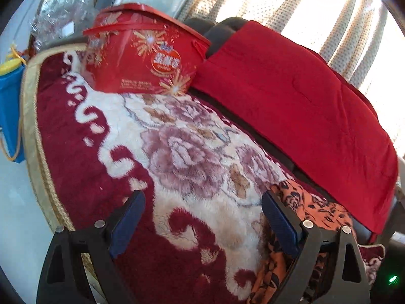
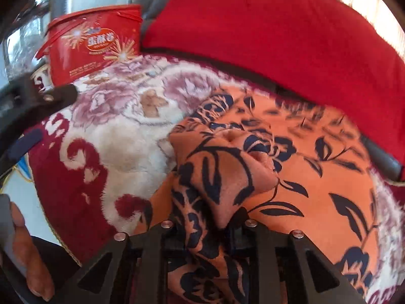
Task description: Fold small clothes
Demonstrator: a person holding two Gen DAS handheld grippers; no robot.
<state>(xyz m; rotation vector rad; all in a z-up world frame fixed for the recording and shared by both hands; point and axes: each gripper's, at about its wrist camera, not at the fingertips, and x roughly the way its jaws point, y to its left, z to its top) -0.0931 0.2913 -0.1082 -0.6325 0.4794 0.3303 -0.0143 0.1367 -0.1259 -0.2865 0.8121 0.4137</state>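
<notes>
The left gripper point(image 1: 202, 217) hovered wide apart over the floral blanket point(image 1: 177, 152), nothing between; the right gripper point(image 2: 207, 230) pinched the bunched orange cloth point(image 2: 291, 177).

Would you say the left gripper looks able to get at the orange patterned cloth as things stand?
Probably yes: the left gripper is open above the floral blanket, the orange patterned cloth lies beside its right finger, and nothing stands between them.

My left gripper point(image 1: 202, 217) points downward, jaws spread wide, nothing between the pads. My right gripper point(image 2: 206, 230) tilts steeply down, jaws close together with orange cloth point(image 2: 291, 177) bunched between them. Left hand point(image 2: 27, 248) grips its handle.
</notes>
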